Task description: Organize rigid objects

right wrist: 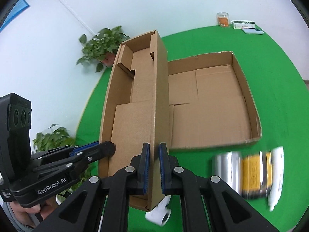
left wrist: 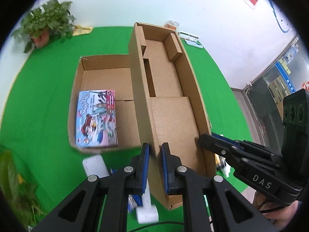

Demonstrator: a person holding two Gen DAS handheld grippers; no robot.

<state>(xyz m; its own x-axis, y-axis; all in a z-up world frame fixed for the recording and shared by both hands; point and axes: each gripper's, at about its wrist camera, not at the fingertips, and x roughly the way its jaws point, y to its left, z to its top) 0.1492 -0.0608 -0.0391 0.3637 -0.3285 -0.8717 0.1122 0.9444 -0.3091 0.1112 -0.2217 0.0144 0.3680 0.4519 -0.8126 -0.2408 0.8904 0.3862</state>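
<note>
Two grippers clamped on one narrow cardboard box (left wrist: 166, 89), lifted clear of the green surface (left wrist: 44, 100): left gripper (left wrist: 155, 150) pinching the box's left side wall near its close end, right gripper (right wrist: 154, 150) pinching the opposite wall, blue pads pressed together on thin cardboard in both views. Narrow box empty, folded inner flaps showing, tilted slightly and overlapping the edge of a wide open tray (right wrist: 253, 104) on the surface. In the tray, one colourful printed box (left wrist: 97, 118) flat against the left wall. Below the lifted box, loose items still out: a white roller-like piece (left wrist: 146, 210), a white block (left wrist: 94, 166), a silver can (right wrist: 226, 166) and a yellow-labelled tube (right wrist: 255, 174), blurred. Main risks, as a judgement: thin walls bending or slipping from the pads, since the grip sits only at the near end and the long far end hangs unsupported; uneven hand movement twisting or tearing the cardboard; lowering blind onto the loose items or catching the tray rim.
</note>
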